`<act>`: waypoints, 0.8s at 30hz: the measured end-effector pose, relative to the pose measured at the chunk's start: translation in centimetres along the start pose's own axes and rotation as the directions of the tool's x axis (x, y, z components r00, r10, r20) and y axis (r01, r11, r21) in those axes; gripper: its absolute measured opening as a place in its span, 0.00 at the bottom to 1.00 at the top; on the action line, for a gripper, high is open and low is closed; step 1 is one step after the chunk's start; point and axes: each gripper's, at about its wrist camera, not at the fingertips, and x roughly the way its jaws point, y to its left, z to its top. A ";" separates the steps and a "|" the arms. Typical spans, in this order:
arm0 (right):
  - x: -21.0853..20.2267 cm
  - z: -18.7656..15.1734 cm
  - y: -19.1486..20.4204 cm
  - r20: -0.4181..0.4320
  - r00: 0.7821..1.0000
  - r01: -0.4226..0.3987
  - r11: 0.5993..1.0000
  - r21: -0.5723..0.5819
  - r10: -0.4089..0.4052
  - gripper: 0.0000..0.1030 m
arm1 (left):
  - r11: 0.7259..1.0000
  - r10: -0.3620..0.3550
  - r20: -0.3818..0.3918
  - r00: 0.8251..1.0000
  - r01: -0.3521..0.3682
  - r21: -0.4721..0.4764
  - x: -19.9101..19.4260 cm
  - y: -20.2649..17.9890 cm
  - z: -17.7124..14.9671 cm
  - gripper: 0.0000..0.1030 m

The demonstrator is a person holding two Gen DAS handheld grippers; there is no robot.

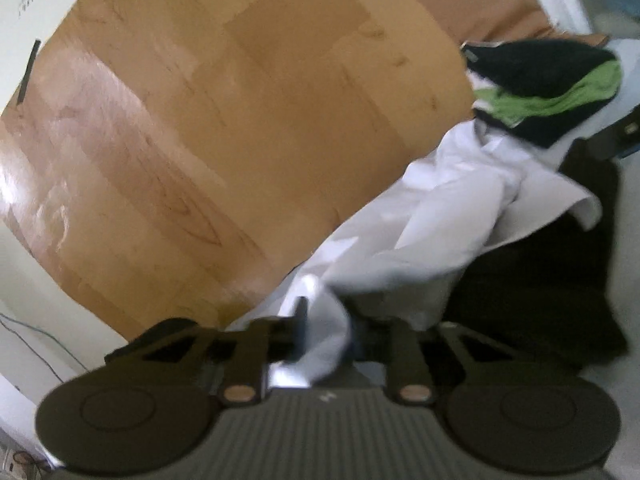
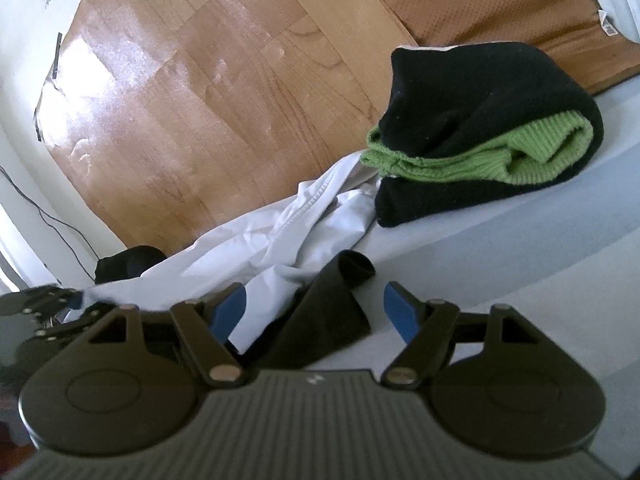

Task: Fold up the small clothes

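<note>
1. Left wrist view: the left gripper (image 1: 320,320) is clamped on a fold of the white garment (image 1: 448,208), which bunches up between its fingers at the bottom centre. From there the cloth runs up and to the right, its long axis slanting towards the black-and-green pile (image 1: 548,88). The garment lies along the edge of the grey surface (image 1: 628,80), with the wood floor (image 1: 224,128) to its left. A dark cloth (image 1: 532,280) lies just right of it.

2. Right wrist view: the right gripper (image 2: 316,312) stands with its blue pads (image 2: 400,312) wide apart, pressing on nothing. A black sock (image 2: 328,312) lies between them, its open cuff pointing away and slightly right. The white garment (image 2: 256,248) lies left of the sock, stretching from lower left up to the black-and-green pile (image 2: 484,136), which it touches. The left gripper (image 2: 60,312) shows at the left edge, at the garment's near end.
</note>
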 end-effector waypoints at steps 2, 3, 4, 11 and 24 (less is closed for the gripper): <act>-0.1 0.0 0.0 0.008 1.000 0.002 1.000 0.003 -0.002 0.76 | 0.999 0.005 0.003 1.000 -0.005 -0.041 0.5 0.2 0.0 0.06; -0.2 0.0 -0.1 0.012 1.000 0.001 1.000 0.002 -0.001 0.76 | 0.997 0.006 0.023 1.000 -0.004 -0.075 -0.2 1.0 0.2 0.06; -0.3 0.0 -0.1 0.016 1.000 0.001 1.000 0.000 -0.001 0.76 | 0.993 0.014 0.052 0.999 -0.008 -0.114 -1.2 2.0 0.4 0.06; -0.7 0.1 0.9 0.042 0.999 -0.018 0.999 -0.027 0.019 0.76 | 0.895 0.167 0.262 0.950 -0.034 -0.444 -13.7 14.3 0.5 0.06; 0.4 -4.5 10.0 0.056 0.996 0.086 0.717 -0.691 -0.066 0.75 | 0.801 0.276 0.125 0.953 -0.156 -0.577 -17.2 18.5 -8.4 0.06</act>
